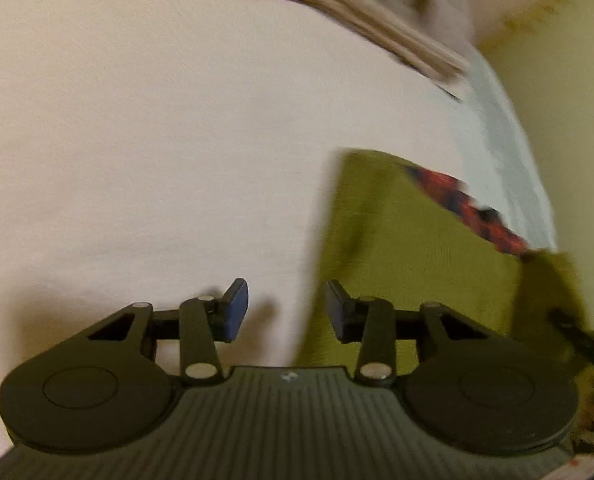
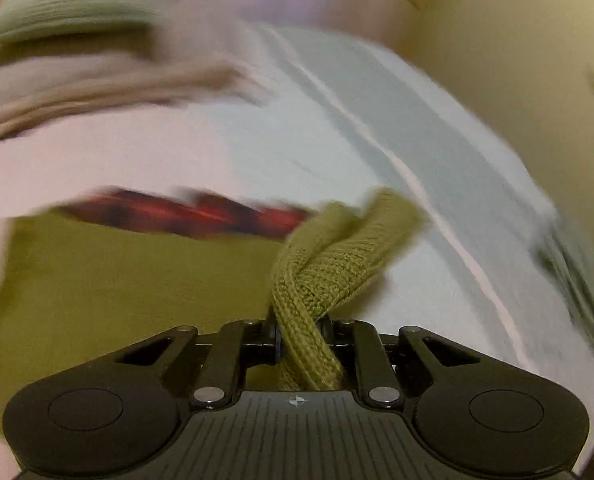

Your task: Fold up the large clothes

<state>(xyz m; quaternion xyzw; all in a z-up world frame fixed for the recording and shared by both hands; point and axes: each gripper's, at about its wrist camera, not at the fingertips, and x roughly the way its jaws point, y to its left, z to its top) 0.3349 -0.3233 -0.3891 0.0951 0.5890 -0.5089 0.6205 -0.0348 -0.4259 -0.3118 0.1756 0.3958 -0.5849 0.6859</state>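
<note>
An olive-green knitted garment [image 1: 413, 248] lies on a pale sheet, at the right of the left wrist view. A red and black patterned strip [image 1: 469, 208] shows along its far edge. My left gripper [image 1: 287, 312] hovers open over the garment's left edge, nothing between its fingers. In the right wrist view the same olive garment [image 2: 117, 288] spreads to the left, with the red strip [image 2: 201, 216] beyond it. My right gripper [image 2: 301, 336] is shut on a bunched ribbed edge of the olive garment [image 2: 329, 256], which sticks up between the pads.
The pale sheet [image 1: 157, 140] covers the surface. Beige folded cloth [image 1: 377, 12] lies at the far side, with a pale green piece [image 2: 69, 4] behind it. A light blue-grey cloth [image 2: 377, 128] lies to the right. A yellowish wall [image 1: 569, 100] bounds the right side. Both views are motion-blurred.
</note>
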